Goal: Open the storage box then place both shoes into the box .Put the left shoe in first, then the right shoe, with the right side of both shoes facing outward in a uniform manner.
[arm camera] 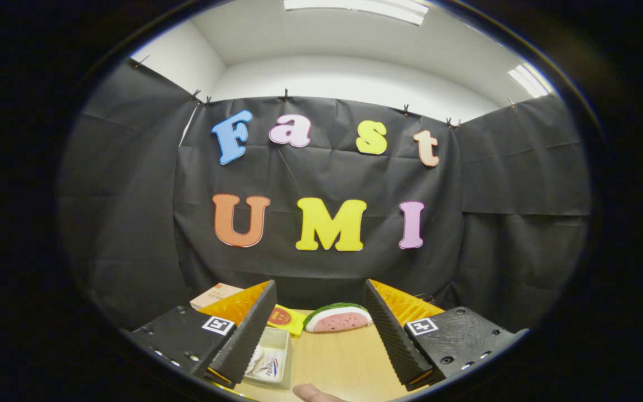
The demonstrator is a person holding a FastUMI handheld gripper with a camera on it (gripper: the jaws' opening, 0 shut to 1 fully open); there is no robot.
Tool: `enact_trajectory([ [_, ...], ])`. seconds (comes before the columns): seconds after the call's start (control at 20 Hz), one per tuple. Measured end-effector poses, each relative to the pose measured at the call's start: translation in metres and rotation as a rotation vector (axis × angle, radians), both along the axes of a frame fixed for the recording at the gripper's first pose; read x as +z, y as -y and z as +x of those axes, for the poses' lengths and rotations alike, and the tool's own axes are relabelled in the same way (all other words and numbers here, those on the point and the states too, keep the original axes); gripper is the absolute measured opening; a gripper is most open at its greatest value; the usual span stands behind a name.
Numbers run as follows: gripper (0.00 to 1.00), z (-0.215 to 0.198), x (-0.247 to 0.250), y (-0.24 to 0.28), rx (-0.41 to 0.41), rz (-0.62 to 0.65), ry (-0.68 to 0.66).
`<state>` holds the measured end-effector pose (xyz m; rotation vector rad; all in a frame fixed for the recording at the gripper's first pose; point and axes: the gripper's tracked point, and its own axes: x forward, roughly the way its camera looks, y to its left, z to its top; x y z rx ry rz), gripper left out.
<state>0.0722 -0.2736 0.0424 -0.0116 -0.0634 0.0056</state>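
My gripper (318, 304) is open, held level above a wooden table (338, 357), with nothing between its two black ribbed fingers (246, 335). A clear storage box (270, 357) sits low just ahead of the left finger, partly hidden by it; something white with red and blue marks lies inside, and I cannot tell what it is.
Beyond the fingers lie a watermelon-slice toy (337, 318), a yellow packet with a red round mark (285, 319) and a tan cardboard box (215, 295) behind the left finger. A fingertip of a person (313, 393) pokes in at the table's near edge.
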Motion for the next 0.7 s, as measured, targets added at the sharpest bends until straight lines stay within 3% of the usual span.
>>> enact_trajectory([
  [0.7, 0.96, 0.014, -0.009, -0.004, 0.025, 0.008, -0.033],
])
